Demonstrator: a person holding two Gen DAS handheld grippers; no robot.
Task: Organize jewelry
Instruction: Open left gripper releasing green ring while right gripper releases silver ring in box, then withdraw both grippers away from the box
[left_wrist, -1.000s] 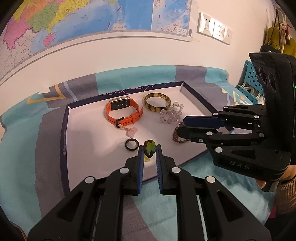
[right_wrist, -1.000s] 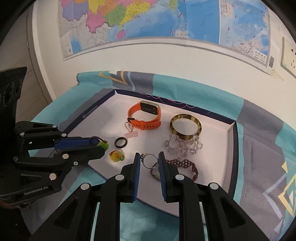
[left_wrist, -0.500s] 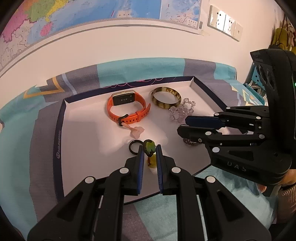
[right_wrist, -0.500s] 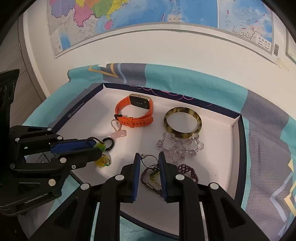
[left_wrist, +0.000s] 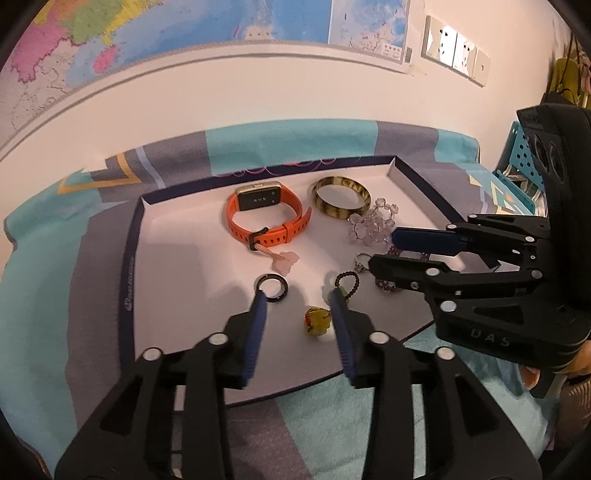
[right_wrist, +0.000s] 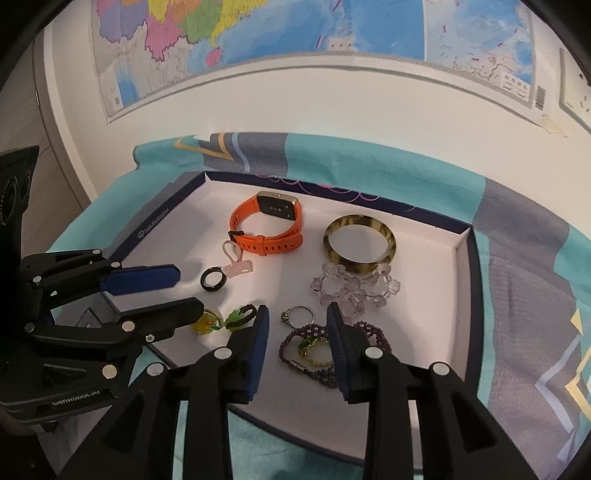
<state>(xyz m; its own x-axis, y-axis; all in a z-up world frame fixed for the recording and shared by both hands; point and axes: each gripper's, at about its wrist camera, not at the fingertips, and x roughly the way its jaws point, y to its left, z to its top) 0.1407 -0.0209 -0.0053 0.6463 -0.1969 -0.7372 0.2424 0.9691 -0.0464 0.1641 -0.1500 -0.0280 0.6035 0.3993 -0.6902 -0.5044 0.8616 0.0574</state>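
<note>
- Centrally, a shallow white tray (left_wrist: 177, 258) with a dark blue rim sits on a teal and grey patterned cloth (left_wrist: 48, 266); a map (right_wrist: 295, 33) hangs on the pale wall behind.
- At the far side of the tray lies an orange watch (left_wrist: 266, 219), its strap buckled into a loop; just beside it, to the right, lies a tortoiseshell bangle (left_wrist: 341, 195); touching the bangle's near edge is a clear bead bracelet (right_wrist: 354, 288).
- A pale pink charm (left_wrist: 284, 262) lies by the watch buckle; a black ring (left_wrist: 272, 288) lies near it.
- Left gripper (left_wrist: 299, 302): its jaws have just been opening and now stand spread; a yellow-green charm (left_wrist: 317, 320) lies on the tray floor between the tips, untouched by either pad; its dark beaded loop (left_wrist: 349, 283) lies just beyond the right tip.
- Right gripper (right_wrist: 297, 325): its jaws have just been opening and stand apart; a silver ring (right_wrist: 301, 315) and a purple bead bracelet (right_wrist: 321, 354) with a small green and yellow piece lie on the tray between and under the tips; neither is gripped.
- Part of a hand (left_wrist: 532, 373) shows behind the right gripper in the left wrist view.
</note>
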